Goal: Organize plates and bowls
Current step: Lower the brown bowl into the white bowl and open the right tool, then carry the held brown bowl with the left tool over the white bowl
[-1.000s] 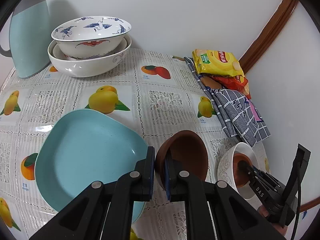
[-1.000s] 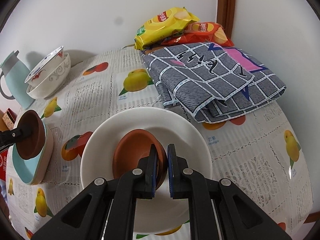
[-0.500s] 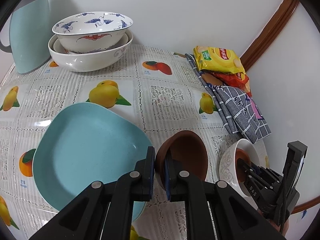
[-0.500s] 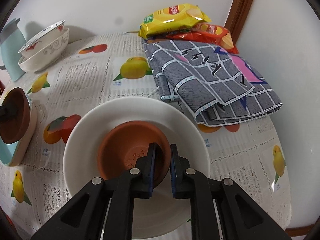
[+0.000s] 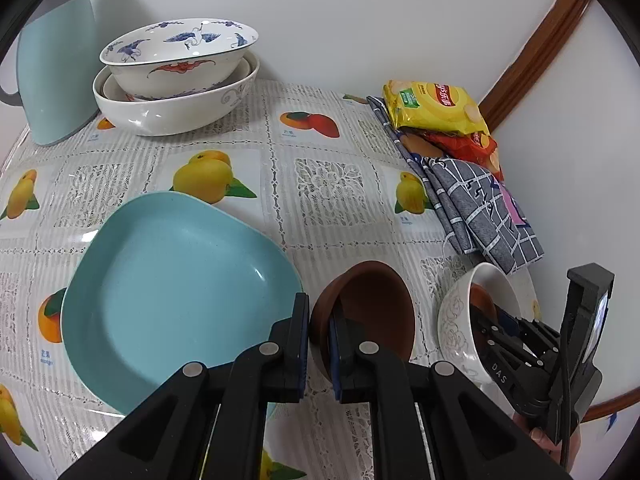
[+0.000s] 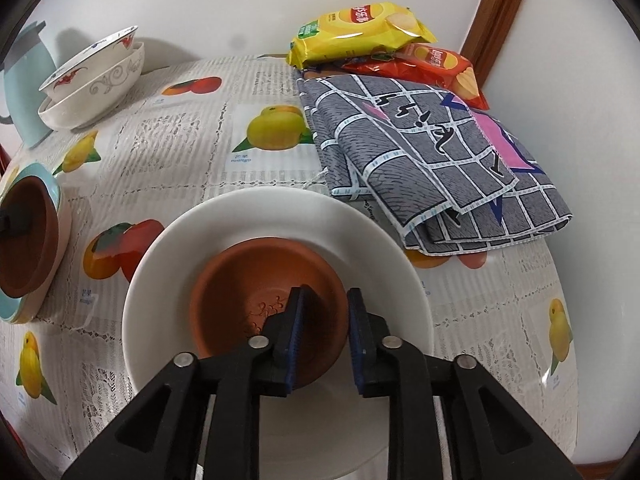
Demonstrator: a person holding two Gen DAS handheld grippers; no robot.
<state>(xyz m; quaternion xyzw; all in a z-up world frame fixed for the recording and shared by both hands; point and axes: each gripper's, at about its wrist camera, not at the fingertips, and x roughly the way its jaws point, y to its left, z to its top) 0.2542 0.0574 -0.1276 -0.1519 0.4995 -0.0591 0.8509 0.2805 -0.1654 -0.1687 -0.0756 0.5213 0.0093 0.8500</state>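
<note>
My left gripper (image 5: 319, 340) is shut on the rim of a dark brown bowl (image 5: 370, 312), held just right of the light blue plate (image 5: 172, 292). My right gripper (image 6: 323, 332) is open, its jaws on either side of the rim of a terracotta bowl (image 6: 264, 304) that sits inside a white bowl (image 6: 276, 216). In the left wrist view the white bowl (image 5: 456, 324) with the right gripper (image 5: 492, 320) in it is at the lower right. In the right wrist view the brown bowl (image 6: 24, 236) and blue plate (image 6: 48, 184) are at the left edge.
Two large nested bowls (image 5: 176, 76) and a light blue jug (image 5: 56, 80) stand at the back left. A folded grey checked cloth (image 6: 432, 152) and snack bags (image 6: 360, 32) lie at the back right by the wall. The table (image 5: 328, 184) has a fruit-print cover.
My right gripper has opened and let go of the terracotta bowl's rim, leaving it in the white bowl. My left gripper still holds the brown bowl, little moved.
</note>
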